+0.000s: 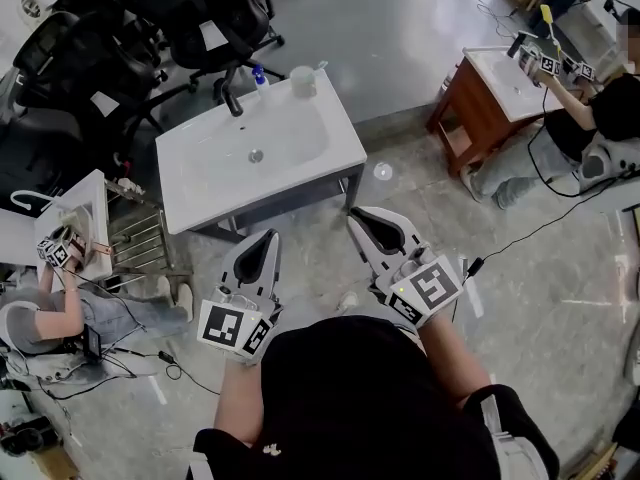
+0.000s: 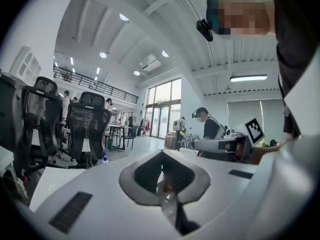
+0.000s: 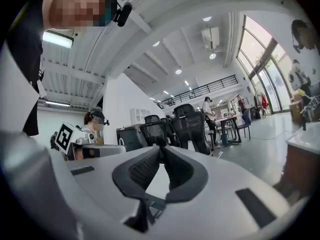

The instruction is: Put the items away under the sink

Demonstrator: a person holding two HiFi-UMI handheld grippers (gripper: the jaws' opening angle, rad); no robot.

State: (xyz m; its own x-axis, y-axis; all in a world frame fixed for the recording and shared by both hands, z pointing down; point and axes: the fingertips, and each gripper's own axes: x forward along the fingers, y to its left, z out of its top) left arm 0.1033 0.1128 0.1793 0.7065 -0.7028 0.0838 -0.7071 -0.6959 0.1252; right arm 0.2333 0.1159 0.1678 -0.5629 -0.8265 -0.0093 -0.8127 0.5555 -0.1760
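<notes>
In the head view, the left gripper (image 1: 266, 240) and the right gripper (image 1: 355, 215) are held side by side close to the person's body. Both are over the grey floor (image 1: 560, 298), just near of a white sink counter (image 1: 205, 188). The task's things stand along the counter's far edge: a spray bottle (image 1: 259, 78) with a blue cap just right of the black faucet (image 1: 232, 98), and a pale cup (image 1: 303, 81) further right, apart from the bottle. Black office chairs (image 1: 200, 13) crowd the far left. In the left gripper view the jaws are clenched tip to tip with nothing between them. The same chairs stand beyond on the left, and the other gripper's marker cube (image 2: 254, 129) shows at the right. In the right gripper view the jaws likewise meet at their tips, gripping nothing — beyond them are more chairs and, at the left, a seated person (image 3: 95, 124) by another marker cube.
</notes>
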